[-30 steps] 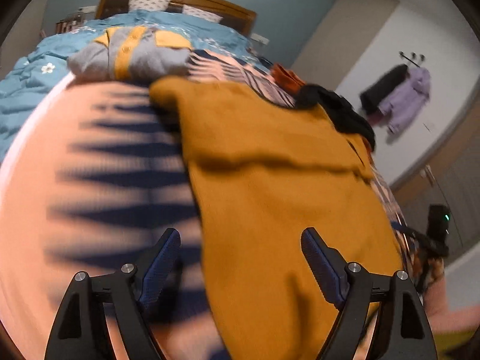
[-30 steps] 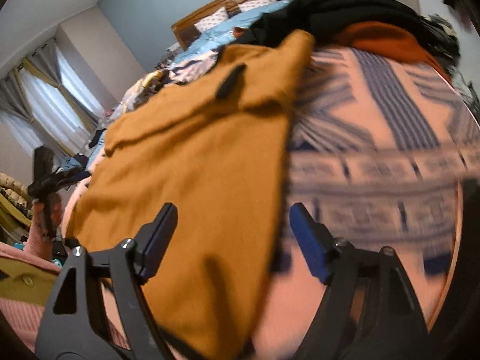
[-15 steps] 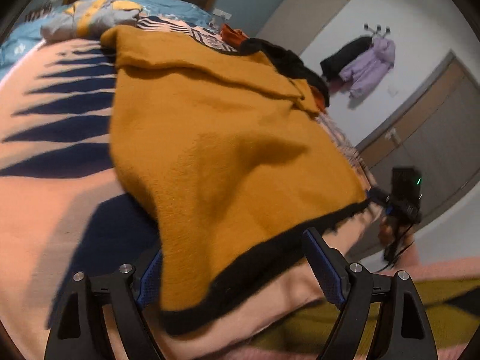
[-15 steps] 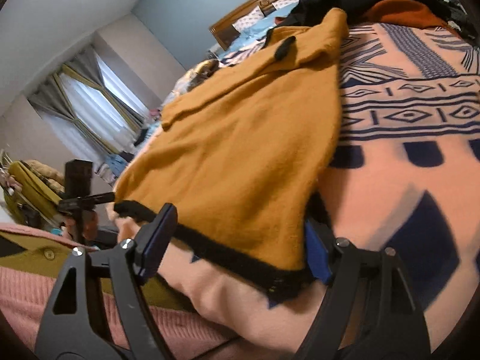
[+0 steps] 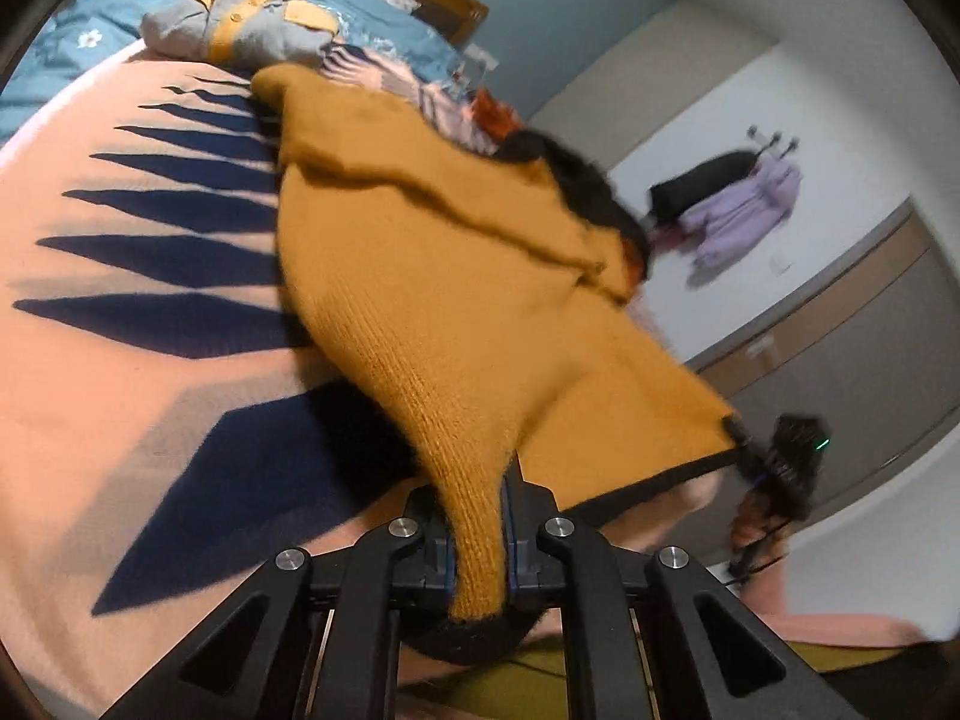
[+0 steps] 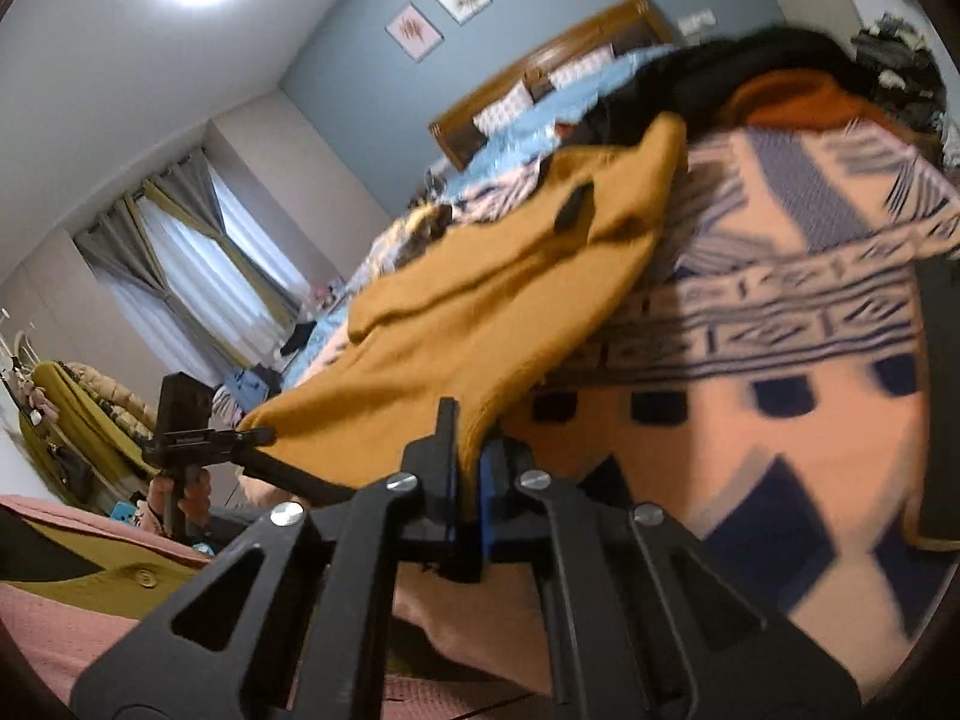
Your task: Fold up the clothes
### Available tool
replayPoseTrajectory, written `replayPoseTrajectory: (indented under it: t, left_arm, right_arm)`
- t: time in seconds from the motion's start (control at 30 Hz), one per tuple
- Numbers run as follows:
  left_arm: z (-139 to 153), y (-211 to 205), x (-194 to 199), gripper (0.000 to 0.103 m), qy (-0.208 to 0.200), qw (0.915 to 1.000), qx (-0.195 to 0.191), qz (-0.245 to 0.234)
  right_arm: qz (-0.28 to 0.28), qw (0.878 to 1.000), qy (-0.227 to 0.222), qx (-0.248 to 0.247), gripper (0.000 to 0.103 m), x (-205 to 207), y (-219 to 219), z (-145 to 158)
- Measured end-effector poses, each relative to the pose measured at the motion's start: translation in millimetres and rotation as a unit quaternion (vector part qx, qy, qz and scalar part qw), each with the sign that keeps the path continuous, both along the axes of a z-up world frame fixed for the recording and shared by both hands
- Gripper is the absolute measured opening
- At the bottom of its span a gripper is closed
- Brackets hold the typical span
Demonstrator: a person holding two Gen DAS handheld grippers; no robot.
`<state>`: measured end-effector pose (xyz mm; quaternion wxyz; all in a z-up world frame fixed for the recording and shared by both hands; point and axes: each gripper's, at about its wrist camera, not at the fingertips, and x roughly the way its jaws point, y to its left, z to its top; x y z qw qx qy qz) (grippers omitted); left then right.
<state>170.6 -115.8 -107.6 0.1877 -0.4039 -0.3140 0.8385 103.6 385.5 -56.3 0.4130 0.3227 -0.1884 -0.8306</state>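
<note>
Left wrist view — both grippers pinching the hem corners of a mustard knit sweater on the bed.

Between the pressed-together pads of the left gripper a bunched corner of the sweater is clamped, its black-trimmed hem running off to the right; the right gripper pinches the opposite hem corner just as tightly. Most of the garment lies spread over the peach and navy patterned blanket, collar end far from the cameras, near a dark pile of clothes. It looks a soft, fairly thick knit — light but floppy, likely to stretch and sag between the two grips, not slippery. Corner holds on the ribbed hem seem the sound choice, since the trim resists pulling out of shape better than the open knit.
</note>
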Motion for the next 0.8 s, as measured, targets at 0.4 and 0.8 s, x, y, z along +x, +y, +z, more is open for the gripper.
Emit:
replayPoseTrajectory:
  t: [0.4,0.8]
  left_arm:
    - [-29,4,3,0.027,-0.071,0.9901,-0.118,-0.028]
    - [71,24,38,0.083,0.120,0.9656,-0.216,-0.081]
  right_arm:
    - [0.013,0.995,-0.032,0.095,0.008,20,-10,-21]
    - [-0.046,0.994,-0.007,0.096,0.049,0,28,8]
